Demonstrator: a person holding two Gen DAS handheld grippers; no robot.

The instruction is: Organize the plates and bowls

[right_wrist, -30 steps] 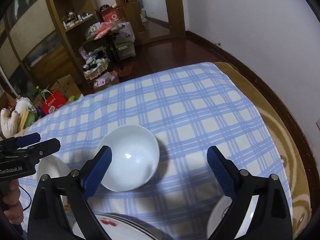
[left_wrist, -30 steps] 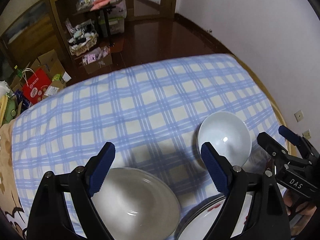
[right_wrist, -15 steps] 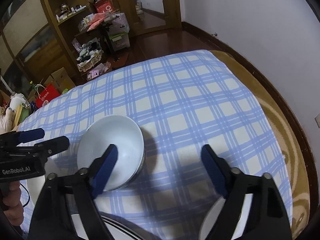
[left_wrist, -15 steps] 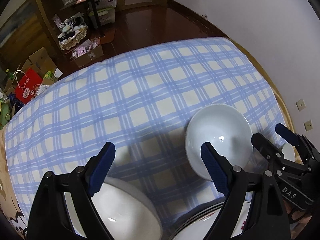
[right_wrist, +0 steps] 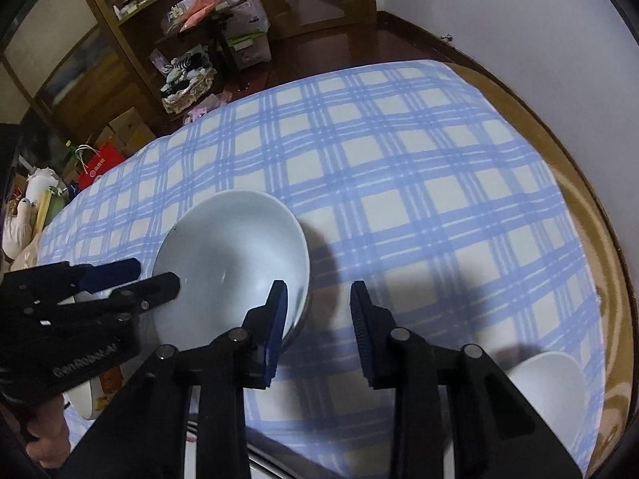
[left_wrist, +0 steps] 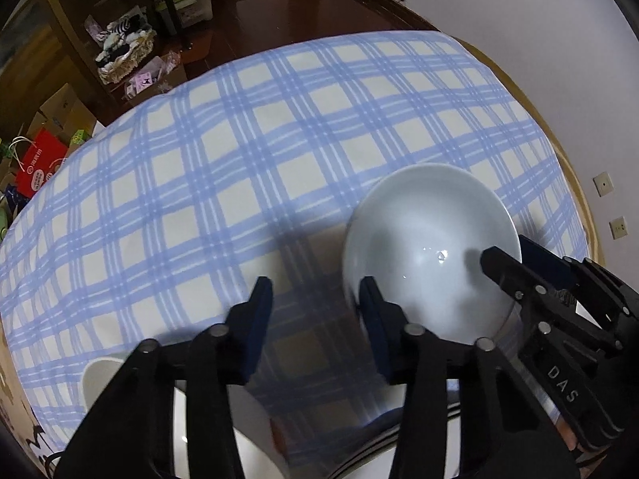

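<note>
two claws on one job: taking hold of the pale bowl (left_wrist: 431,247) on the checked cloth (left_wrist: 239,159) that covers the surface. stands upright toward the right of the cloth, well apart from a second white bowl (right_wrist: 547,383) at the near right edge.

left claw (left_wrist: 314,299): just been closing, now half spread, astride the bowl's left rim, one finger at the wall, the other over bare cloth. not yet pinching.

right claw (right_wrist: 318,299): likewise just been closing, half spread, one pad over the bowl's near-right rim, the other outside above the cloth. no pinch to be seen.

step in hand, judging by this: the grasp before a lift.

next: squeeze both sides onto the rim evenly, then raise level, probably toward the white dish (left_wrist: 100,375) at the near edge. likely slippery, that thin glazed rim; could tip if one side bites first.
</note>
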